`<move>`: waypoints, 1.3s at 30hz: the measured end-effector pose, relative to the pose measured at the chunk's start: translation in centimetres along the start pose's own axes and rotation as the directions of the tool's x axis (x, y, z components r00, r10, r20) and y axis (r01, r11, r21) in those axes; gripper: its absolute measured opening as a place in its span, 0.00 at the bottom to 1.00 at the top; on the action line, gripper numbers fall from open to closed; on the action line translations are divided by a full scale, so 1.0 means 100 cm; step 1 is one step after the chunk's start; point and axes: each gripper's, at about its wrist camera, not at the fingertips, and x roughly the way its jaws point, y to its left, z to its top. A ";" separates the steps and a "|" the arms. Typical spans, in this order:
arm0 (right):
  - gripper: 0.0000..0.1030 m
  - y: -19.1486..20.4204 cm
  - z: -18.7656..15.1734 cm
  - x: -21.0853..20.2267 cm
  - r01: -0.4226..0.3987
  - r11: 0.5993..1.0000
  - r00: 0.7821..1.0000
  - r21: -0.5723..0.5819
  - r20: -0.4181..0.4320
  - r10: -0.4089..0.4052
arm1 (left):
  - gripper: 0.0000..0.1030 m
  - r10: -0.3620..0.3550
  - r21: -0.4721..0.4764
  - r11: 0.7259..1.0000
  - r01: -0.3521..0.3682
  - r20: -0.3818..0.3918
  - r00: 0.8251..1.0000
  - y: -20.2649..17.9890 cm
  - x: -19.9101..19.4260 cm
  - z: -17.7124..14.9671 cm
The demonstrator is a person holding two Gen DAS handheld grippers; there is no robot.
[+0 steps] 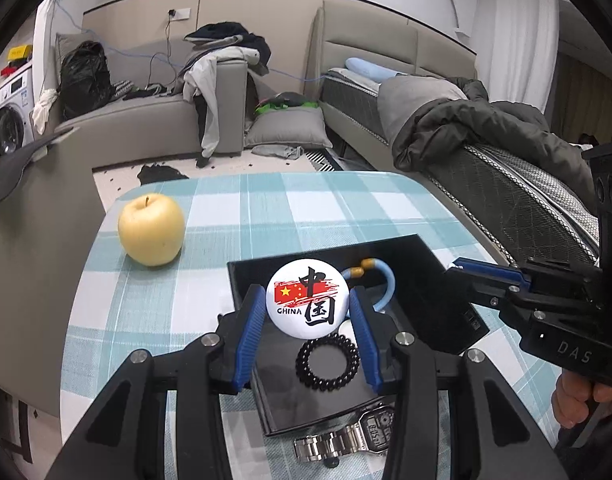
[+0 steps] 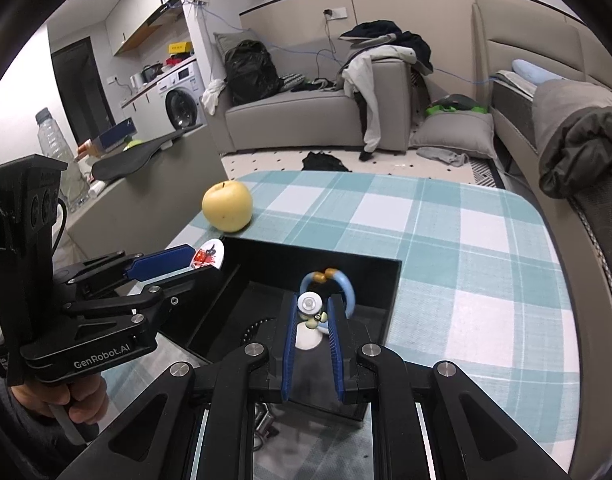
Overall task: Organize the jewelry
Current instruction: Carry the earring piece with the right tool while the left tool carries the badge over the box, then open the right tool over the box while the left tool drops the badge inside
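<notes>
My left gripper [image 1: 307, 296] is shut on a round white badge [image 1: 308, 300] printed with a red flag and "CHINA", held over the near left part of a black tray [image 1: 420, 264]. In the tray lie a black bead bracelet [image 1: 328, 360] and a pale blue bangle [image 1: 388, 284] with gold beads. A steel watch [image 1: 346, 438] lies on the cloth just in front of the tray. My right gripper [image 2: 314, 305] is shut on a small white and cream trinket [image 2: 310, 306] above the tray [image 2: 306, 251], in front of the blue bangle [image 2: 348, 286]. The badge [image 2: 209, 258] shows at the left.
A yellow apple [image 1: 151, 230] stands on the teal checked tablecloth [image 2: 466, 280] left of the tray. A bed runs along the table's right side, and a sofa with clothes stands beyond. A hand [image 2: 65, 400] holds the left gripper's handle.
</notes>
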 end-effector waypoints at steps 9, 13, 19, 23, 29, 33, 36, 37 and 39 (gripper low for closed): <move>0.14 0.000 -0.006 0.017 -0.010 1.000 0.998 0.019 -0.058 0.011 | 0.36 0.015 0.011 1.000 -0.015 -0.034 0.999 0.001 0.010 -0.006; 0.14 -0.001 -0.008 0.021 -0.001 1.000 0.998 0.018 -0.066 0.002 | 0.36 0.014 0.024 1.000 -0.013 -0.037 0.999 0.000 0.010 -0.008; 0.16 0.000 -0.009 0.026 0.004 1.000 0.998 0.012 -0.070 -0.003 | 0.36 0.010 0.022 1.000 -0.009 -0.041 0.999 0.002 0.011 -0.009; 0.16 0.002 -0.009 0.025 0.004 1.000 0.998 0.007 -0.066 -0.003 | 0.36 0.016 0.033 0.999 -0.015 -0.039 0.999 0.001 0.011 -0.009; 0.33 0.004 -0.007 0.017 0.021 1.000 0.999 0.005 -0.031 -0.021 | 0.36 0.015 0.033 0.999 -0.014 -0.042 0.999 0.000 0.012 -0.010; 0.88 0.002 -0.004 0.001 0.013 1.000 0.999 0.020 0.038 -0.014 | 0.36 0.010 0.024 1.000 -0.009 -0.041 0.999 0.000 0.011 -0.010; 0.96 0.002 -0.002 -0.007 0.020 1.000 0.998 0.016 0.055 -0.021 | 0.36 0.008 0.030 1.000 -0.007 -0.036 0.999 -0.002 0.010 -0.010; 0.97 0.001 -0.002 -0.008 0.021 1.000 0.998 0.013 0.054 -0.022 | 0.36 0.009 0.031 0.999 -0.008 -0.032 0.999 -0.003 0.009 -0.010; 0.99 0.002 -0.004 -0.009 0.033 0.999 0.998 -0.005 0.052 -0.032 | 0.36 0.009 0.030 1.000 -0.009 -0.026 1.000 -0.003 0.008 -0.009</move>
